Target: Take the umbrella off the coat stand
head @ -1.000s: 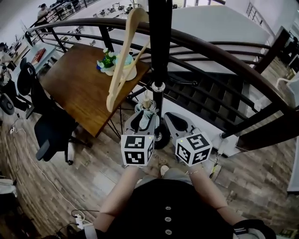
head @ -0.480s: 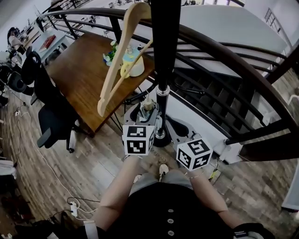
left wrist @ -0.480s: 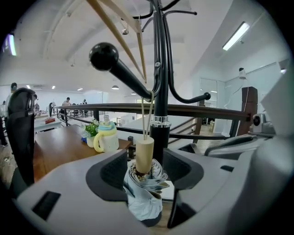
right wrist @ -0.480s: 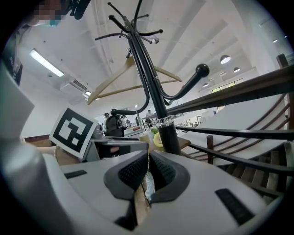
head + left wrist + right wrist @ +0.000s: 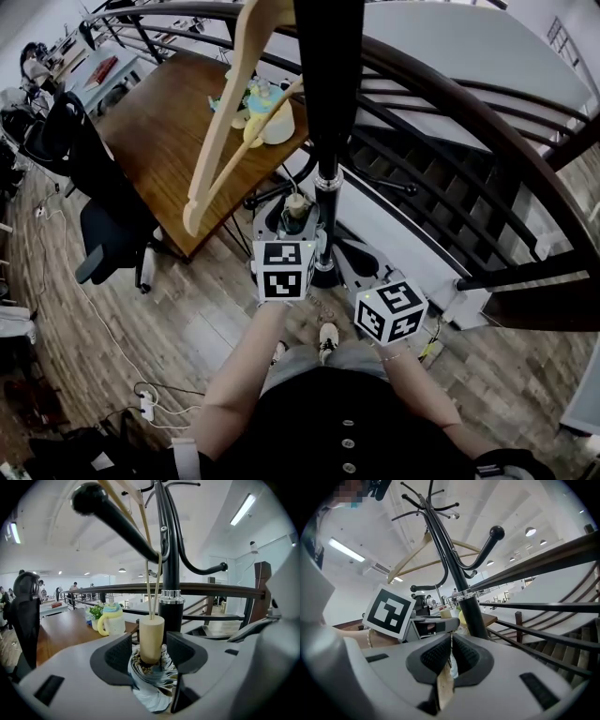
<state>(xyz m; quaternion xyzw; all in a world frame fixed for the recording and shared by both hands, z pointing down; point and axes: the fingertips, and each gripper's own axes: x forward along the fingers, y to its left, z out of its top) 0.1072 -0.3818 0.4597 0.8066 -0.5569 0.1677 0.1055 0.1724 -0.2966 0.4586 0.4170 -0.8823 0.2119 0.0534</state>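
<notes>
A folded pale striped umbrella [image 5: 152,681] with a cream handle cap [image 5: 152,637] hangs by a thin cord [image 5: 153,588] from an arm of the black coat stand [image 5: 171,611]. My left gripper [image 5: 149,656] is open around it, the bundle filling the gap between the pads. In the head view the left gripper [image 5: 294,227] sits right at the stand's pole [image 5: 328,94], with the umbrella [image 5: 296,208] at its tip. My right gripper [image 5: 349,259] is just to the right of the pole. Its jaws [image 5: 451,656] are shut on a thin tan strip.
A wooden hanger [image 5: 220,122] hangs from the stand on the left. Behind stand a wooden table [image 5: 159,141] with a plant and a cup [image 5: 110,620], a dark curved railing [image 5: 469,122] over stairs, and an office chair [image 5: 89,178].
The left gripper has pushed forward to the pole, so the umbrella now sits deeper between its jaws. Both grippers have dropped a little.
</notes>
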